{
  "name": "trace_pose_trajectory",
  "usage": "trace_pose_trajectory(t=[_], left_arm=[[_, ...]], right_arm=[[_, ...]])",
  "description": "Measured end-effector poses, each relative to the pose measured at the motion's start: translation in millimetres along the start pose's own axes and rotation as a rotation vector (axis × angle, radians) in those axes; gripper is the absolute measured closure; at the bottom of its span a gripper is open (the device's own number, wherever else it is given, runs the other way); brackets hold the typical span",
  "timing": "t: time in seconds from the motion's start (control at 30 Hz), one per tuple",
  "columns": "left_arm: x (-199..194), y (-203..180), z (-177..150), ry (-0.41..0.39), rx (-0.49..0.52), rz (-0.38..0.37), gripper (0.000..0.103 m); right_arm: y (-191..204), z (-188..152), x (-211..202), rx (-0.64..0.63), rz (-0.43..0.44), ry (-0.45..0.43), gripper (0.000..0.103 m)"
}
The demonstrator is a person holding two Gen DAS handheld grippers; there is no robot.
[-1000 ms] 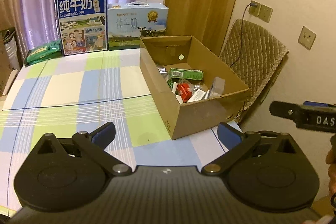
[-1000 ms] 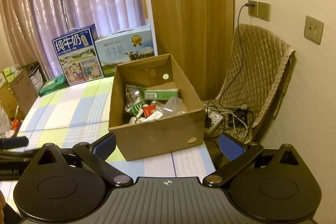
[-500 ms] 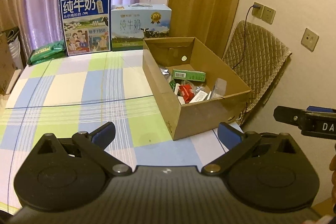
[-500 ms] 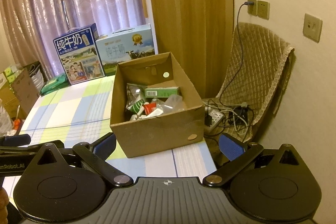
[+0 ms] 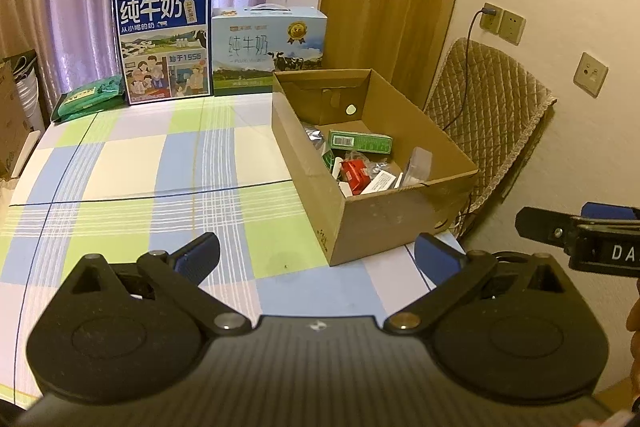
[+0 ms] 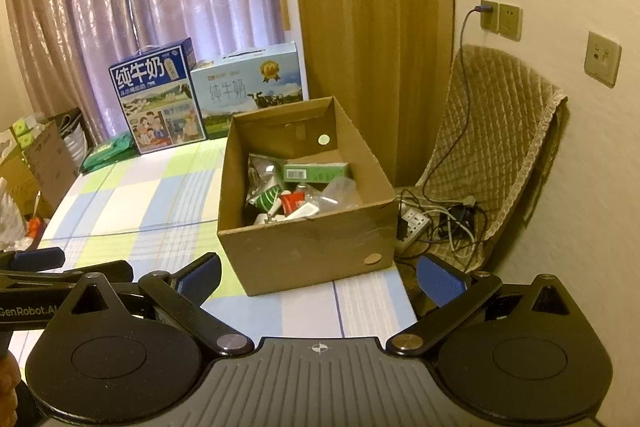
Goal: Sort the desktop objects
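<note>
Both grippers, left (image 5: pixel 316 253) and right (image 6: pixel 318 273), are held wide open and empty before the cardboard box (image 6: pixel 308 247). Sorted items are piled inside it, a green carton (image 5: pixel 359 141) uppermost; two milk cartons (image 5: pixel 164 43) are stood behind.

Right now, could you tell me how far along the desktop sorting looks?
Nearly finished, by the look of it. Small items, including a green carton and a red packet, already lie in the cardboard box. Nothing is in hand: the left gripper and right gripper are open and empty. The checked tablecloth shows no loose small items; only the milk cases remain.
</note>
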State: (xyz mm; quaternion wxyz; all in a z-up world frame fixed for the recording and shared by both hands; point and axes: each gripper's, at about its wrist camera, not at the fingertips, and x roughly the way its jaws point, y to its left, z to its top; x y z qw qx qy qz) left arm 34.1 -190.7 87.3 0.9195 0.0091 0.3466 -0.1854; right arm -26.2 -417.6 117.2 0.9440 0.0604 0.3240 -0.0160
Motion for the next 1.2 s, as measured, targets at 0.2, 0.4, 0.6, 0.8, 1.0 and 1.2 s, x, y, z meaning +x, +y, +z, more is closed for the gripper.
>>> trace_pose_trajectory(t=[0.2, 0.4, 0.6, 0.8, 1.0, 1.2], left_arm=[[1.3, -1.1, -2.0, 0.005, 0.001, -0.004, 0.001], [1.5, -3.4, -1.6, 0.005, 0.005, -0.008, 0.001], [2.4, -5.3, -2.2, 0.008, 0.007, -0.014, 0.001], [3.6, -6.1, -1.7, 0.013, 0.004, -0.019, 0.001], [3.7, -6.1, -1.5, 0.019, -0.001, -0.028, 0.001], [1.8, -6.4, -3.5, 0.009, 0.009, -0.037, 0.001]], right_arm=[[-0.2, -0.3, -0.3, 0.0, 0.001, -0.001, 0.002], [0.4, -0.9, 0.1, 0.003, 0.002, 0.003, 0.002], [0.3, -2.0, 0.3, 0.004, 0.0, 0.005, 0.002], [-1.3, -4.0, 0.8, 0.008, -0.002, 0.007, 0.002], [-1.4, -3.5, 1.1, 0.008, -0.002, 0.008, 0.002], [-1.8, -4.7, 1.1, 0.006, -0.002, 0.011, 0.002]])
